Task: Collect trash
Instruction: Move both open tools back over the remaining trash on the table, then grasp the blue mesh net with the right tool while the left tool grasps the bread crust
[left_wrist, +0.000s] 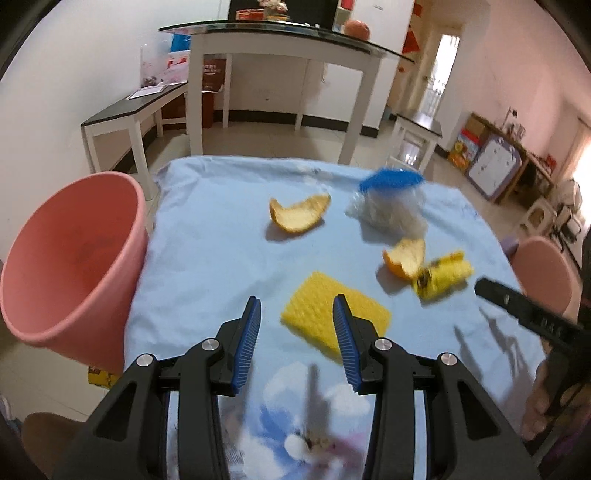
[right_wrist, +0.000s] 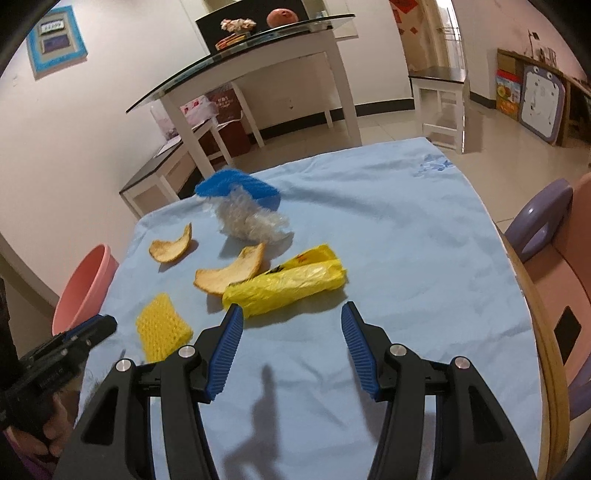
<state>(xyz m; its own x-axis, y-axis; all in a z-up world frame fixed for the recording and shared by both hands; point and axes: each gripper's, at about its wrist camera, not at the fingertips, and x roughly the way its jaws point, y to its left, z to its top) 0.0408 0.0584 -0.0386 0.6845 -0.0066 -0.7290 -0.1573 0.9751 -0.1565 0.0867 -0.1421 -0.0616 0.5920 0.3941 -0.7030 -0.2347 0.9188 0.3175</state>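
Observation:
Trash lies on a light blue tablecloth. A yellow foam net lies just ahead of my left gripper, which is open and empty. Beyond it lie two orange peels, a yellow plastic bag and a clear plastic wad under a blue foam net. In the right wrist view, my right gripper is open and empty, just short of the yellow bag. The peels, the foam net and the blue net lie to its left.
A pink bin stands at the table's left edge; it also shows in the right wrist view. A pink and purple chair stands at the right edge. A white glass-topped table and low benches stand behind.

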